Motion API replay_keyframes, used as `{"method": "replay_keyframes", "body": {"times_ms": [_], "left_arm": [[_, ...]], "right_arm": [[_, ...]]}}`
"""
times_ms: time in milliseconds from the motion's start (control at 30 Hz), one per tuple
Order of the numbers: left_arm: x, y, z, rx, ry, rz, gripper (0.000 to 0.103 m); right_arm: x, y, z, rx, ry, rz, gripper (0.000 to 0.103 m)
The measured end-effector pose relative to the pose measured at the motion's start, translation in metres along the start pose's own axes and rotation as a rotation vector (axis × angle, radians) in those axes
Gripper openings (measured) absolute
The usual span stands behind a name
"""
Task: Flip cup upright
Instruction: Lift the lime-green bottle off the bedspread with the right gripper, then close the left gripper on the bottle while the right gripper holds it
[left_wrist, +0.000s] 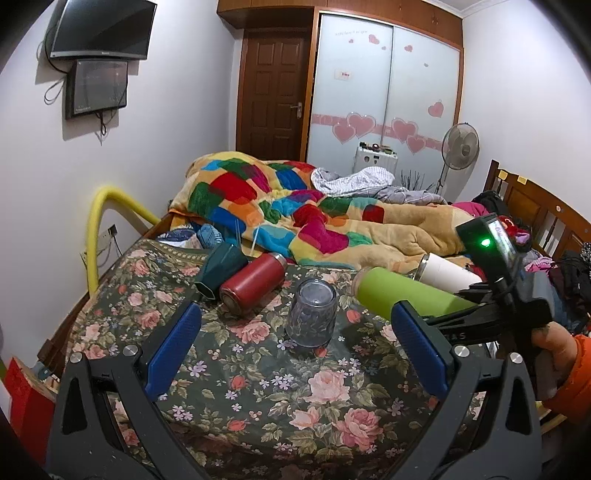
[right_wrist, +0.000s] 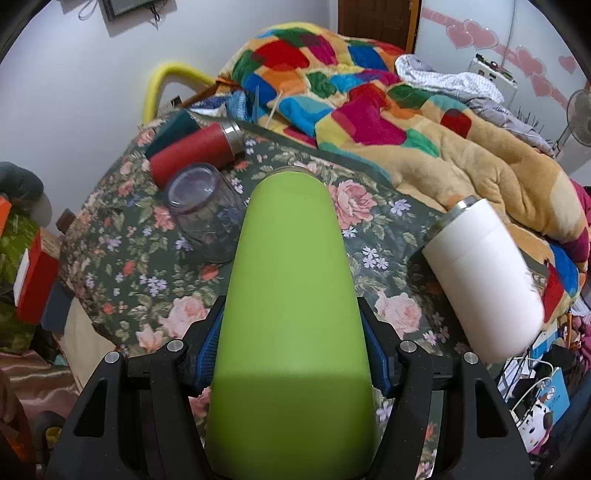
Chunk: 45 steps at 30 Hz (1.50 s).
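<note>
My right gripper is shut on a lime green cup, held lengthwise above the floral cloth with its metal rim pointing away from me. The green cup also shows in the left wrist view, lying nearly level in the right gripper. My left gripper is open and empty, its blue pads well apart. A clear plastic cup stands upside down between and beyond them; it also shows in the right wrist view.
A red flask and a dark teal cup lie on their sides at the back left. A white cup lies tilted at the right. A patchwork blanket is heaped behind the floral table.
</note>
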<state>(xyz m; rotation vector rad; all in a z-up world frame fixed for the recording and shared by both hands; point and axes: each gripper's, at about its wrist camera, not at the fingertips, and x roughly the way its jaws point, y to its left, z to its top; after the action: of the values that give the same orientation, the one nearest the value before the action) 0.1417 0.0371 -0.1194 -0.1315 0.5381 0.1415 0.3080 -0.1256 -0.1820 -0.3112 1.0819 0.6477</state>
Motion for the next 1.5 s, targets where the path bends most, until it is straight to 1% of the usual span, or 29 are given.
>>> {"method": "replay_keyframes", "body": {"times_ms": [167,400,533,633,767,867,1000,1100,1300,1367,1500], "left_arm": [[-0.017,0.001,0.003,0.002,-0.022,0.013,0.103],[-0.035,0.009,0.004,-0.013,-0.041,0.042,0.103],[-0.042,0.017,0.003,-0.025,-0.047,0.063,0.103],[-0.045,0.024,0.002,-0.036,-0.046,0.079,0.103],[-0.045,0.034,-0.002,-0.057,-0.032,0.1,0.103],[-0.041,0.042,-0.006,-0.073,-0.011,0.108,0.103],[-0.03,0.048,-0.013,-0.089,0.028,0.118,0.103],[-0.016,0.052,-0.02,-0.104,0.068,0.115,0.103],[0.006,0.057,-0.031,-0.118,0.133,0.114,0.103],[0.015,0.06,-0.035,-0.131,0.157,0.106,0.103],[0.032,0.065,-0.042,-0.159,0.206,0.095,0.103]], "right_arm": [[-0.033,0.009,-0.004,-0.017,-0.077,0.01,0.062],[-0.075,0.032,-0.007,-0.085,-0.185,0.042,0.062],[-0.084,0.049,-0.009,-0.127,-0.222,0.078,0.062],[-0.083,0.063,-0.012,-0.163,-0.227,0.111,0.062],[-0.069,0.078,-0.016,-0.204,-0.208,0.15,0.062],[-0.05,0.09,-0.02,-0.23,-0.171,0.174,0.062],[-0.018,0.099,-0.025,-0.252,-0.106,0.186,0.062],[0.011,0.1,-0.031,-0.267,-0.057,0.177,0.062],[0.044,0.1,-0.039,-0.271,0.019,0.157,0.062],[0.05,0.099,-0.041,-0.275,0.031,0.148,0.062],[0.051,0.096,-0.043,-0.285,0.015,0.158,0.062]]}}
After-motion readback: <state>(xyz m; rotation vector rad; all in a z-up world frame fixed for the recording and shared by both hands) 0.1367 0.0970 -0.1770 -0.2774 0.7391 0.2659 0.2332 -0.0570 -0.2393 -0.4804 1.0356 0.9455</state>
